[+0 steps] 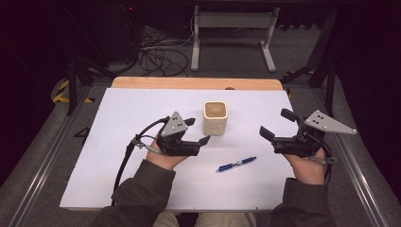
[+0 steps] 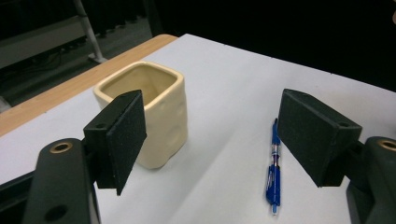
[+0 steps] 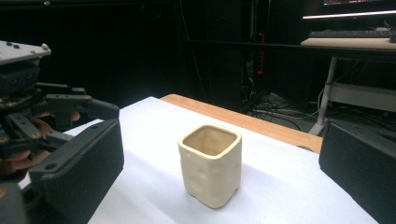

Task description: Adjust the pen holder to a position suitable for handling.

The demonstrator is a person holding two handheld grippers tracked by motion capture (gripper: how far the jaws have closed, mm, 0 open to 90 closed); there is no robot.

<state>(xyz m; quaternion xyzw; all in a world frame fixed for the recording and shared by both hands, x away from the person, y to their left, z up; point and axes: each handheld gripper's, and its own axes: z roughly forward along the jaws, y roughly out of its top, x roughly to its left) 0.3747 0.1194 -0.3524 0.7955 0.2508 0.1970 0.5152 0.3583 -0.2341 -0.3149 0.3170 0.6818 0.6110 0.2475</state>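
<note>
Left gripper [image 1: 199, 131] hovering with jaws wide apart and empty just beside cream square cup [image 1: 215, 117], right gripper [image 1: 275, 124] likewise gaping, blue pen [image 1: 236, 164] lying near, its print unreadable.

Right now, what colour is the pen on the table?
Blue pen, with a clear middle part; the left gripper view shows it best.

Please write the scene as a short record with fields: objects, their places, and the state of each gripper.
surface: white sheet on a wooden table
cup: cream square cup, upright, empty, near the middle
pen: blue pen, lying flat, nearer the person than the cup
left gripper: open, holds nothing, beside the cup
right gripper: open, holds nothing, apart from the cup
</note>
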